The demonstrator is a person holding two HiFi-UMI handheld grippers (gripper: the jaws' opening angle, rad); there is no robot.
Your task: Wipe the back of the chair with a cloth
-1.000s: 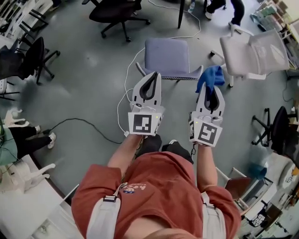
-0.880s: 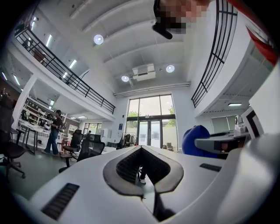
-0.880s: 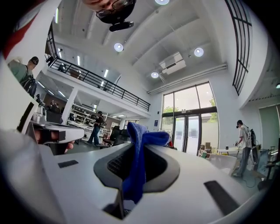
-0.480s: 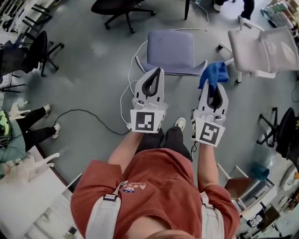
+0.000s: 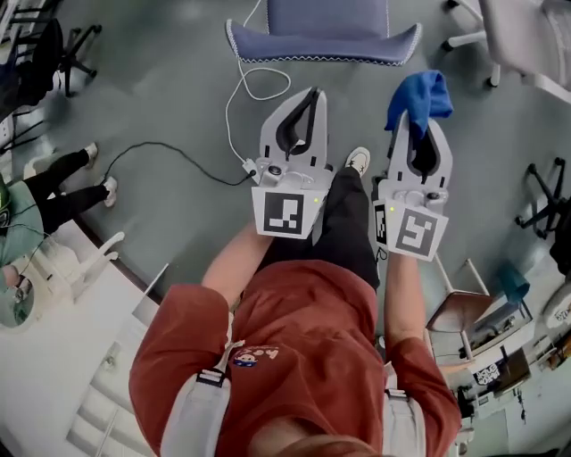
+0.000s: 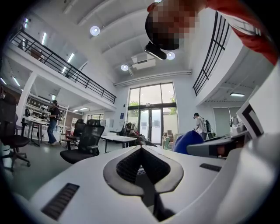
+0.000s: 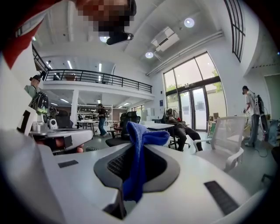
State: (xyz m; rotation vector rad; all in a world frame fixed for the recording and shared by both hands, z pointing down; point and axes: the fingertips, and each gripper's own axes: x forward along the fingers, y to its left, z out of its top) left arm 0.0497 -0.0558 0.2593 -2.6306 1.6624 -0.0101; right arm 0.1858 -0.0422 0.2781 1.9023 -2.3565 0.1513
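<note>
Blue cloth (image 5: 419,96) pinched in the right gripper (image 5: 417,125); chair (image 5: 326,25) on the far side.
The right gripper's jaws are clamped on the cloth, which bunches above their tips and hangs down between them. The left gripper (image 5: 310,96), just beside it, has its jaws pressed together with nothing between them. The blue-grey chair stands beyond both, touched by neither.

- Bare grey floor (image 5: 178,89) on the near side of the blue-grey padded chair (image 5: 326,27): open.
- Loose white cable (image 5: 239,94) loops on the floor by its near-left corner.
- White mesh chair (image 5: 535,45) to its right, gap between.
- Black office chair (image 5: 40,49) well left.
</note>
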